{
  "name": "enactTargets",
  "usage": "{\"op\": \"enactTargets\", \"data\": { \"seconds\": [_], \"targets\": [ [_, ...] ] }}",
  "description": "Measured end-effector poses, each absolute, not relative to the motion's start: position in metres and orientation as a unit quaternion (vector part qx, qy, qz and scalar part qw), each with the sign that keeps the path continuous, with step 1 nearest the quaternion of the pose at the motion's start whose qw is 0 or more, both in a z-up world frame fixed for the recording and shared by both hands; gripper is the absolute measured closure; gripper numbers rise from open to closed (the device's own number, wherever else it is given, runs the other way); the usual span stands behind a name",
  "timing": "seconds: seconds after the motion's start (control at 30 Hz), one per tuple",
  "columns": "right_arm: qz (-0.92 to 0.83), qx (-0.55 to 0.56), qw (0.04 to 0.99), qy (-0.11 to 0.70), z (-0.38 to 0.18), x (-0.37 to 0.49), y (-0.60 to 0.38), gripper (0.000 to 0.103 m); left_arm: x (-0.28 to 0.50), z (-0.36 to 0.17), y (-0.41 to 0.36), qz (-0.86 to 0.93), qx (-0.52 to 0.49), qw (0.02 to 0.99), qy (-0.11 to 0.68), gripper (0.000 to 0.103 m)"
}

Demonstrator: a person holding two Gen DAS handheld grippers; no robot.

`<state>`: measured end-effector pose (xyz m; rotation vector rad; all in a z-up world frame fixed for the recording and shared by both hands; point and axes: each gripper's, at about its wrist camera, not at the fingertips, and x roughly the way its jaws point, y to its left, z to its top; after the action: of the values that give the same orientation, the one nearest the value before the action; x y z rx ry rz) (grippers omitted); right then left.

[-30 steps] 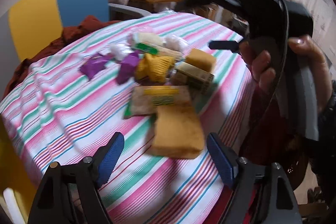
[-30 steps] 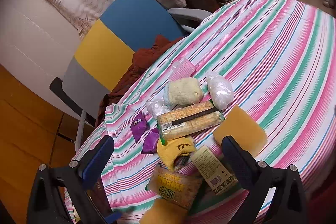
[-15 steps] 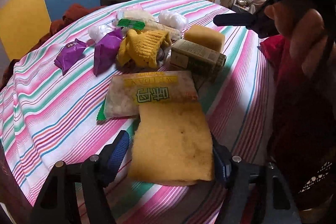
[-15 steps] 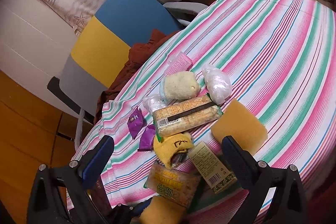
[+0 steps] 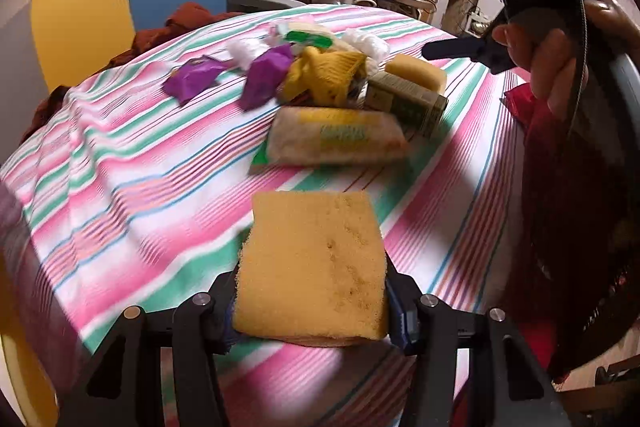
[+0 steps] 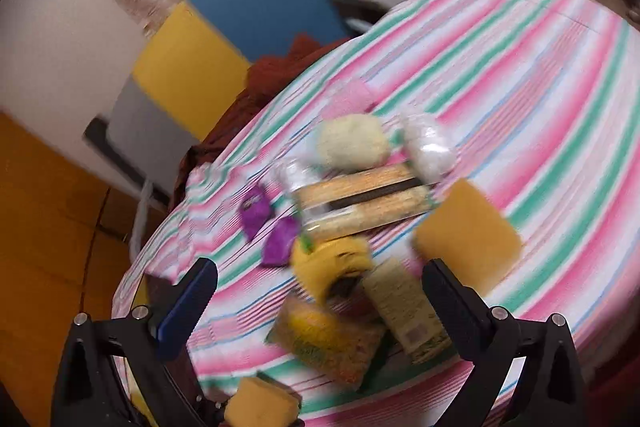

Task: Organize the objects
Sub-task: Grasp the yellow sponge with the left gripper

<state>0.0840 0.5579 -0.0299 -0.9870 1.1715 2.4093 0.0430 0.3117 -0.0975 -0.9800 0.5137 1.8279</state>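
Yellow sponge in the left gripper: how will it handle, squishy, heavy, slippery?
The yellow sponge looks porous and soft, so it probably compresses under the left gripper rather than resisting. Likely light for its size. Its rough, pitted face suggests it won't slip easily; it spans the whole gap between the jaws, apparently lifted off the striped tablecloth.

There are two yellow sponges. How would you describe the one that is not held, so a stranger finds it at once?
Start at the round table with the striped cloth and find the pile of snacks near its edge. The free sponge lies flat at the pile's right side, beside the long cracker pack. Unlike the other sponge, no fingers grip it.
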Motion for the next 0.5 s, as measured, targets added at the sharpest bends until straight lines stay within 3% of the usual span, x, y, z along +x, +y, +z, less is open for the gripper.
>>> {"op": "enactTargets", "data": {
  "seconds": [0.27, 0.5],
  "targets": [
    [0.842, -0.456, 0.041, 0.284, -0.04, 0.04, 0.497, 0.0, 0.047, -0.099, 0.309, 0.758, -0.391, 0.481, 0.203, 0.045],
    [0.815, -0.528, 0.082, 0.224, -0.066, 0.021, 0.484, 0.0, 0.044, -0.101, 0.307, 0.759, -0.387, 0.488, 0.19, 0.044]
  ]
}}
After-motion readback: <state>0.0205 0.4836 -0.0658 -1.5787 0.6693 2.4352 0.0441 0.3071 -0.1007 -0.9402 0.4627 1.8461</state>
